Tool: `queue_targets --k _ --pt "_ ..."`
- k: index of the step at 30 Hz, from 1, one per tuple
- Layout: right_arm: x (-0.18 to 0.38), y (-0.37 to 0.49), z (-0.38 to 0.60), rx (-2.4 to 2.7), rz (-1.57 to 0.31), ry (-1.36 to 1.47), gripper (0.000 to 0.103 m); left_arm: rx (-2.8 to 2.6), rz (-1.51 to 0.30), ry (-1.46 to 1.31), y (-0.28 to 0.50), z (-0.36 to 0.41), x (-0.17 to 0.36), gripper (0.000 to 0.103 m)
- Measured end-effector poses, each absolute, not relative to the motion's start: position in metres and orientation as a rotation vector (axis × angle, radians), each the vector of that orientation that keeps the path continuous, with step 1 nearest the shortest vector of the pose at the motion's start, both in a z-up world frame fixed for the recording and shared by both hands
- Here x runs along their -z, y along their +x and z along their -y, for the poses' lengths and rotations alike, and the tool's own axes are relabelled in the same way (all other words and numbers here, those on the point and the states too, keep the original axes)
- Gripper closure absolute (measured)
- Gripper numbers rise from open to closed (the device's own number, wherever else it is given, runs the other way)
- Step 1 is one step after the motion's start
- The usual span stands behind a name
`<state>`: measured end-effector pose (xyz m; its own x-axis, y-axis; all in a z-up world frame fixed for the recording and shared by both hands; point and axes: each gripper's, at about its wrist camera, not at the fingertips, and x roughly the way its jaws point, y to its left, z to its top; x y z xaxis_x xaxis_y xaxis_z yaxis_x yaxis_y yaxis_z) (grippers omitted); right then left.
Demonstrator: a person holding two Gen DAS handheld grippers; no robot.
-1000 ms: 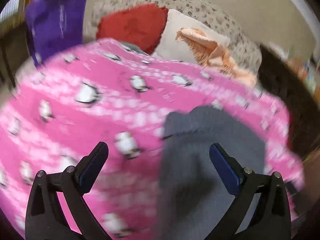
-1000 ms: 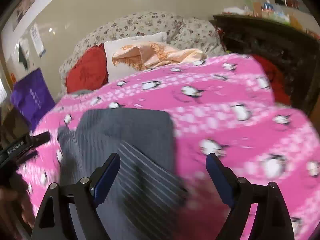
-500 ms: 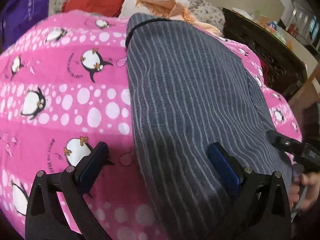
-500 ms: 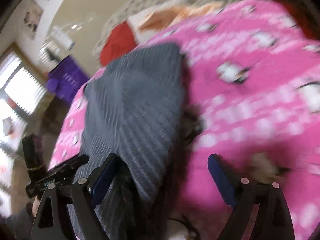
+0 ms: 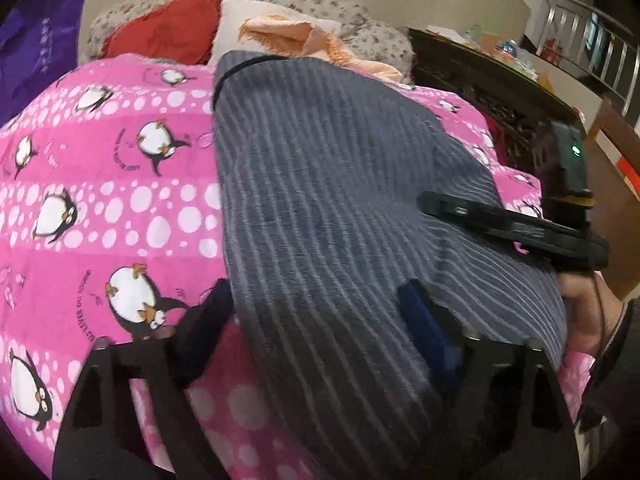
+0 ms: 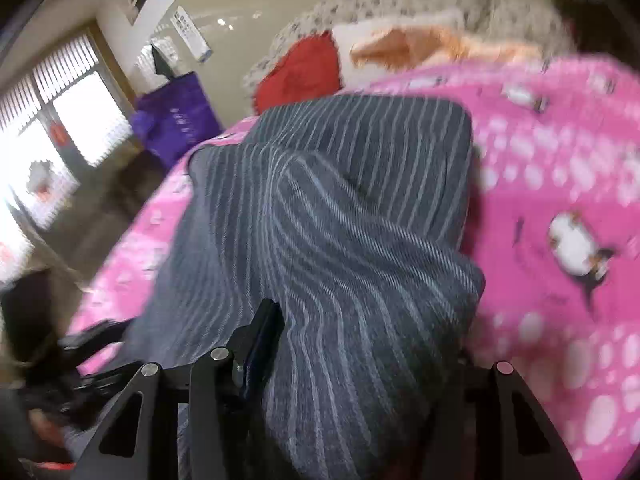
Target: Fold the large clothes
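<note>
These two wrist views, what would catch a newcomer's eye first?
The bright pink penguin blanket covering the bed, with a grey striped garment lying along its middle. At the near end both grippers, left and right, are closing with the striped cloth between their jaws. Behind, a red cushion sits at the bed's head.

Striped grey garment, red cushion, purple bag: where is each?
striped grey garment [image 5: 320, 200], left wrist view, middle of the fabric.
red cushion [image 5: 168, 28], left wrist view, its front face.
purple bag [image 6: 180, 116], right wrist view, its side panel.
</note>
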<state>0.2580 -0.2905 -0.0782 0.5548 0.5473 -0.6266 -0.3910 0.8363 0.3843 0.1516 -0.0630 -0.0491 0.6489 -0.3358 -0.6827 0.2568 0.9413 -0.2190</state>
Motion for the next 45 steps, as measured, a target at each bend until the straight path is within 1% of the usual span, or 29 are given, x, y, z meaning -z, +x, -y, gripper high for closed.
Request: queue_targets --k 1,2,3,4,5,6,8,13,16,19,21,22,24,26,29,31,32,33,35,37,38,39,40,41,45 --pt "0.078 0.255 0.284 -0.499 -0.791 0.164 0.054 0.320 -0.780 -0.079 0.147 0.066 0.047 0.029" --pt "0.076 0.251 0.279 -0.465 -0.780 0.134 0.054 0.308 -0.774 -0.065 0.146 0.069 0.047 0.038" --pt "0.075 0.247 0.273 -0.432 -0.773 0.102 0.054 0.289 -0.766 -0.054 0.145 0.070 0.046 0.052" --pt "0.072 0.242 0.266 -0.404 -0.762 0.058 0.057 0.265 -0.755 -0.039 0.145 0.073 0.044 0.058" --pt "0.071 0.237 0.262 -0.409 -0.762 0.058 0.067 0.255 -0.749 -0.026 0.145 0.075 0.042 0.067" --pt "0.072 0.235 0.264 -0.413 -0.775 0.085 0.075 0.246 -0.740 -0.015 0.144 0.077 0.040 0.072" --pt "0.072 0.236 0.267 -0.449 -0.805 0.177 0.079 0.245 -0.728 -0.017 0.141 0.073 0.032 0.075" --pt "0.072 0.234 0.264 -0.524 -0.856 0.404 0.080 0.266 -0.714 -0.072 0.132 0.036 0.010 0.076" --pt "0.074 0.229 0.233 -0.586 -0.865 0.459 0.080 0.245 -0.711 -0.076 0.123 0.005 0.005 0.076" --pt "0.080 0.228 0.199 -0.665 -0.877 0.523 0.080 0.207 -0.740 -0.088 0.111 -0.038 0.016 0.076" --pt "0.082 0.224 0.181 -0.678 -0.871 0.504 0.072 0.204 -0.767 -0.116 0.109 -0.053 0.027 0.073" --pt "0.080 0.221 0.175 -0.654 -0.864 0.459 0.070 0.201 -0.765 -0.120 0.107 -0.057 0.030 0.071" --pt "0.075 0.218 0.171 -0.619 -0.866 0.419 0.057 0.191 -0.737 -0.084 0.102 -0.054 0.029 0.067" --pt "0.067 0.213 0.173 -0.577 -0.889 0.360 0.054 0.195 -0.735 -0.060 0.097 -0.049 0.023 0.067" --pt "0.050 0.200 0.187 -0.528 -0.902 0.342 0.054 0.222 -0.725 -0.025 0.077 -0.047 0.013 0.066" --pt "0.032 0.179 0.199 -0.488 -0.885 0.327 0.054 0.225 -0.716 -0.003 0.062 -0.047 0.007 0.061" --pt "0.024 0.166 0.204 -0.461 -0.879 0.313 0.054 0.219 -0.707 0.001 0.052 -0.050 0.004 0.051" --pt "0.017 0.159 0.206 -0.445 -0.879 0.303 0.054 0.214 -0.702 -0.003 0.045 -0.053 0.002 0.037" --pt "-0.002 0.129 0.207 -0.373 -0.902 0.240 0.054 0.185 -0.673 -0.014 0.026 -0.059 -0.005 0.023" --pt "-0.017 0.103 0.207 -0.323 -0.908 0.195 0.054 0.167 -0.655 -0.006 0.012 -0.062 -0.009 0.018" --pt "-0.026 0.083 0.205 -0.271 -0.900 0.155 0.051 0.157 -0.677 0.004 0.006 -0.062 -0.009 0.012" --pt "-0.030 0.068 0.210 -0.248 -0.886 0.140 0.044 0.139 -0.717 0.018 0.004 -0.062 -0.007 0.006" --pt "-0.033 0.052 0.212 -0.226 -0.867 0.122 0.041 0.127 -0.751 0.025 0.001 -0.060 -0.004 0.006" --pt "-0.034 0.037 0.211 -0.211 -0.857 0.112 0.040 0.123 -0.768 0.030 -0.002 -0.060 -0.002 0.006" --pt "-0.013 0.011 0.203 -0.214 -0.913 0.114 0.040 0.079 -0.787 0.079 -0.019 -0.051 0.008 0.006"
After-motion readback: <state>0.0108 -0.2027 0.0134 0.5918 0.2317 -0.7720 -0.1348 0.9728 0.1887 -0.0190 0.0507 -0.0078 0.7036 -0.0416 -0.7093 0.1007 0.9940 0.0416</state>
